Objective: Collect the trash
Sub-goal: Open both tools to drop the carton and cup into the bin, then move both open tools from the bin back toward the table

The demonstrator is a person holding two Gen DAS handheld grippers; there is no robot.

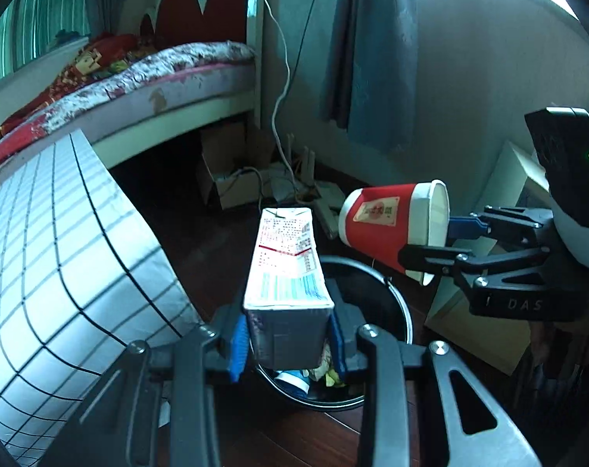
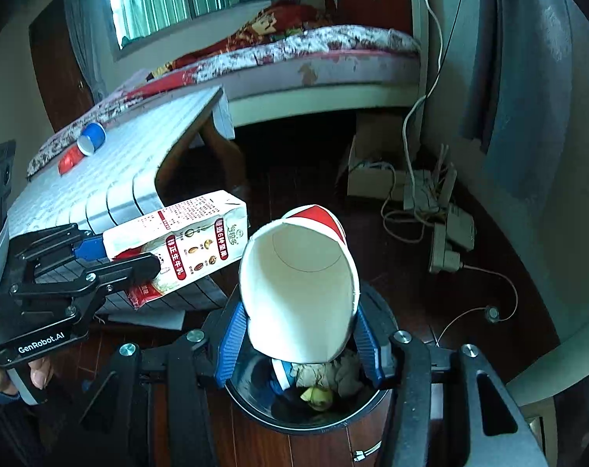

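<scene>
My left gripper is shut on a white milk carton, whose far end points away over the black bin. From the right wrist the same carton shows at the left, tilted beside the table, in the left gripper. My right gripper is shut on a red and white paper cup, squeezed oval, mouth toward the camera, right above the bin. The left wrist view has that cup lying sideways in the right gripper. Inside the bin lie a blue cup, crumpled tissue and a yellowish scrap.
A low table with a white grid cloth stands left of the bin; a blue cup and a red packet lie on it. Behind it is a bed. Cables and power strips litter the dark wooden floor by the wall.
</scene>
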